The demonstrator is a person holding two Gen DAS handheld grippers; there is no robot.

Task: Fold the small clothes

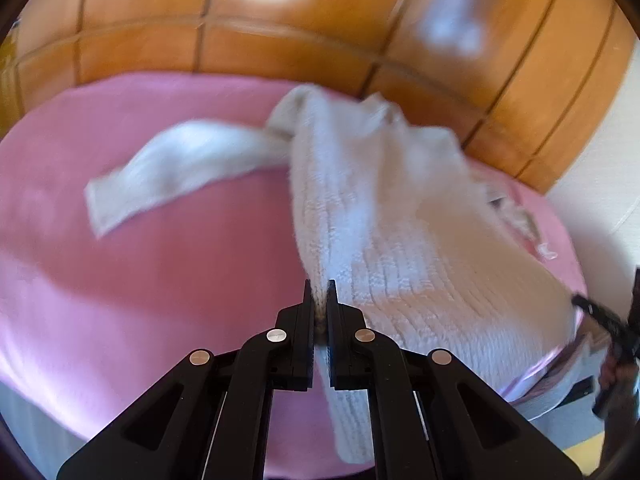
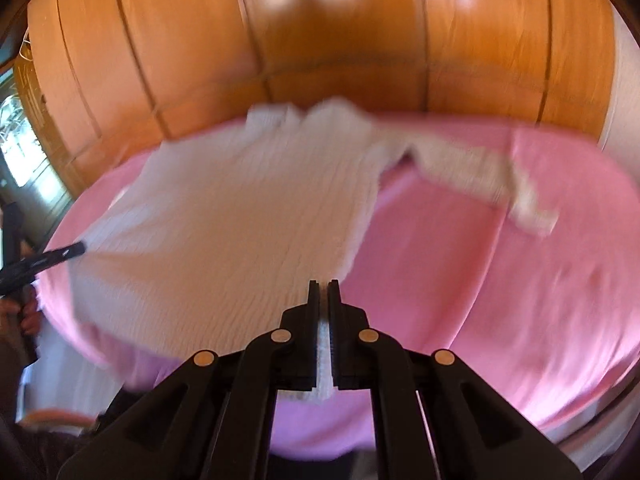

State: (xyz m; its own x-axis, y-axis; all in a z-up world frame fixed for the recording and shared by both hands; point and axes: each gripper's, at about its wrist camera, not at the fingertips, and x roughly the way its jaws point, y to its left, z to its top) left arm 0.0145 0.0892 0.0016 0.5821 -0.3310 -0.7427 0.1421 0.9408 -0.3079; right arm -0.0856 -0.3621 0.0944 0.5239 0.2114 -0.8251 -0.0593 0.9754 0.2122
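Observation:
A small white ribbed knit sweater [image 1: 400, 216] lies stretched over a pink cloth-covered surface [image 1: 160, 280]. One sleeve [image 1: 172, 168] trails out to the left in the left wrist view. My left gripper [image 1: 320, 292] is shut on the sweater's hem corner. In the right wrist view the sweater [image 2: 224, 216] spreads left of centre and its other sleeve [image 2: 480, 176] trails right. My right gripper [image 2: 323, 292] is shut on the other hem corner. The left gripper also shows at the left edge of the right wrist view [image 2: 76, 250], and the right gripper at the right edge of the left wrist view [image 1: 580, 304].
The pink cloth [image 2: 500, 280] covers a rounded surface. Glossy orange wooden panels [image 1: 320, 32] stand behind it, also in the right wrist view [image 2: 320, 40]. A white wall [image 1: 600, 200] is at the right. Both views are motion-blurred.

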